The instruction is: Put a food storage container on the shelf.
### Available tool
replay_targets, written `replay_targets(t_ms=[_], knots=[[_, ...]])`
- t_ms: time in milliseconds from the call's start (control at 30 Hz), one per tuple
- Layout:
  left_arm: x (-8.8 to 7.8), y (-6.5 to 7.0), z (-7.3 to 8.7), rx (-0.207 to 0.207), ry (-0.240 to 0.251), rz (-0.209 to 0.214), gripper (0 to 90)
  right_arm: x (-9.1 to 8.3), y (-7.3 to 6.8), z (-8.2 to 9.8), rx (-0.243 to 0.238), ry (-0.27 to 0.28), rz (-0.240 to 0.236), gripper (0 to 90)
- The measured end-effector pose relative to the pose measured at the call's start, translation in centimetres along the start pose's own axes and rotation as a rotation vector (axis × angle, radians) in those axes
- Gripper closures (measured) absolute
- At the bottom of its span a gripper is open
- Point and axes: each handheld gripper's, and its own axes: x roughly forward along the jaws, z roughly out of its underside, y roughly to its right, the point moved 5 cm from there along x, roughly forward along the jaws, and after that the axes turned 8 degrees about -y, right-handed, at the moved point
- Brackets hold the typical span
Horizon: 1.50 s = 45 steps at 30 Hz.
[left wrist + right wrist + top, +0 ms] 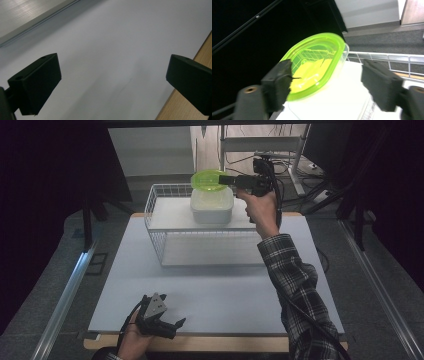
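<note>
Here the wire basket [160, 227] sits on the worktop [215, 290], holding a white container [211, 206] below the right gripper [325, 82]. The green lid [317, 62] tilts between its wide-open jaws, against the left one. The left gripper [112, 82] is open, empty.

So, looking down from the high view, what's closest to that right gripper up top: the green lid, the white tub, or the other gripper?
1. Green lid: right at the right gripper's fingers, above the basket.
2. White tub: just below, inside the wire basket.
3. Left gripper: far off, at the table's near edge.
</note>
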Motion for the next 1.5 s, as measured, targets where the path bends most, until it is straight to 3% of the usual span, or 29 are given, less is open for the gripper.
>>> replay_targets(t_ms=[233,833,1000,1200,1367,1500], knots=[[0.0,0.0,0.0,0.0,-0.003,-0.003,0.0,-1.0,-0.3,1.4,-0.069,0.019,-0.043,15.5],[0.0,-0.1,0.0,-0.006,0.005,-0.009,0.0,-3.0,-1.1,6.3,-0.215,-0.002,-0.044,10.0],[0.0,-0.1,0.0,-0.006,0.007,-0.01,0.0,-3.2,-0.9,9.3,-0.262,-0.032,-0.024,8.3],[-0.1,-0.2,-0.1,-0.021,0.023,0.003,0.0,-3.3,0.2,14.2,-0.309,-0.08,0.008,5.5],[-0.3,-0.4,-0.1,-0.041,0.042,0.015,0.0,-3.3,1.3,18.6,-0.339,-0.137,0.032,3.6],[-0.2,-0.4,-0.1,-0.039,0.038,0.02,0.0,-3.5,2.3,21.7,-0.332,-0.166,0.054,3.4]])
